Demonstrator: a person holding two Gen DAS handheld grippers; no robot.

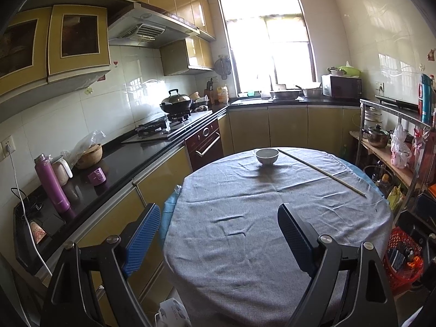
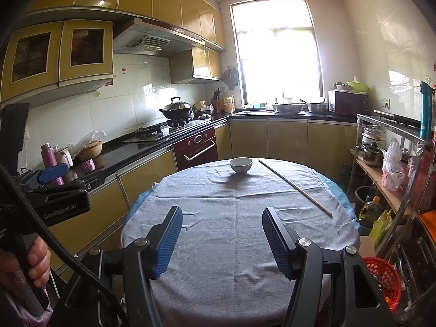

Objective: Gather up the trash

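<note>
Left wrist view: left gripper (image 1: 219,218) hovers over the near part of a round table (image 1: 354,218) draped in a wrinkled grey cloth; its 2 blue-padded fingers (image 1: 141,239) are spread wide with nothing between them.
Right wrist view: right gripper (image 2: 222,223) hangs over the same cloth, jaws apart, holding nothing; pads (image 2: 167,242) clear of the fabric.
Person: fingers of a hand (image 2: 36,259) wrap a gripper handle at the left edge of the right wrist view.
Trash: cannot tell which item counts as trash; nothing crumpled or wrapper-like shows on the cloth.
On the table: 1 small white bowl (image 1: 267,156) stands upright at the far side; 1 long thin pale stick (image 1: 321,173) lies diagonally just right of it, not touching.
Surroundings: black counter (image 1: 122,160) on the left carries a purple flask (image 1: 51,184); red basket (image 1: 403,261) sits low on the right.
</note>
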